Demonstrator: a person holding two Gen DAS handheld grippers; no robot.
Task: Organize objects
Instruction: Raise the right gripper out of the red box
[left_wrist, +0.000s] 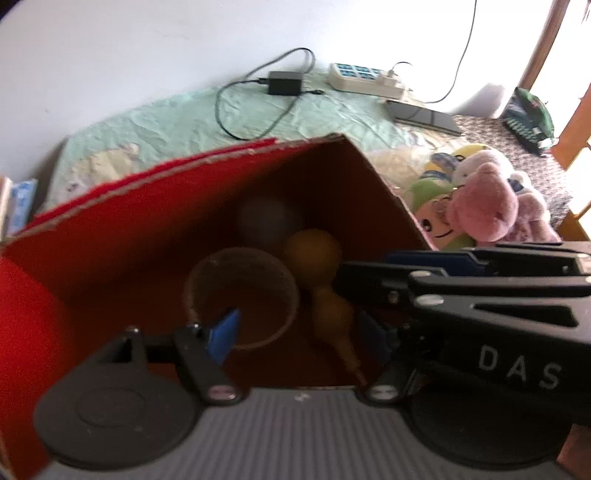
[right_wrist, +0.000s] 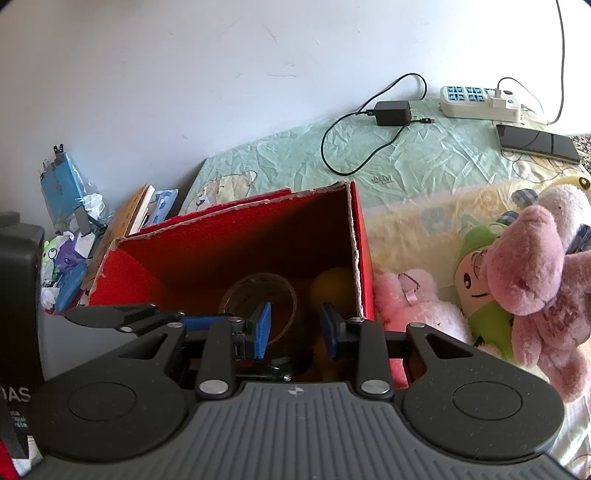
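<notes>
A red cardboard box (left_wrist: 110, 206) stands open on the bed; it also shows in the right wrist view (right_wrist: 364, 273). Inside lie a clear plastic cup (left_wrist: 242, 295), a yellow gourd (left_wrist: 321, 273) and a blurred grey ball (left_wrist: 267, 219). The cup (right_wrist: 258, 291) and a yellow round part of the gourd (right_wrist: 332, 286) show in the right wrist view too. My left gripper (left_wrist: 299, 336) is open and empty, low inside the box over the cup and gourd. My right gripper (right_wrist: 295, 328) is open and empty above the box's near edge. The right gripper (left_wrist: 480, 284) crosses the left wrist view at right.
Plush toys lie right of the box: a pink one (right_wrist: 532, 273), a green-capped one (right_wrist: 476, 280) and a pale pink one (right_wrist: 413, 302). A power strip (right_wrist: 480, 101), a black adapter with cable (right_wrist: 392, 112) and a phone (right_wrist: 535, 142) lie at the back. Books and clutter (right_wrist: 74, 236) sit left.
</notes>
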